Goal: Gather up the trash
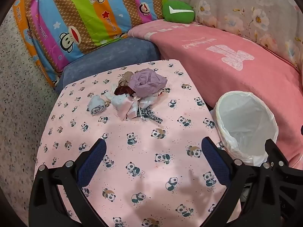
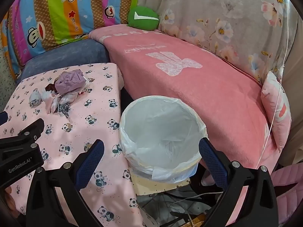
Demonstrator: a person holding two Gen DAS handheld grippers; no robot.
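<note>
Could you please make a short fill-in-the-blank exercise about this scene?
1. The tablecloth is printed with small ____.
2. The trash pile lies on the ____.
3. The bin is lined with a white plastic ____.
4. Both tongs, left and right, hold ____.

Missing words: pandas; table; bag; nothing

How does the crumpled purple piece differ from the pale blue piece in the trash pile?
The crumpled purple piece is the bigger, sitting at the pile's far side against other scraps; the pale blue piece is smaller, rolled, and lies at the pile's left edge. Both rest on the panda-print cloth, outside the lined bin.
</note>
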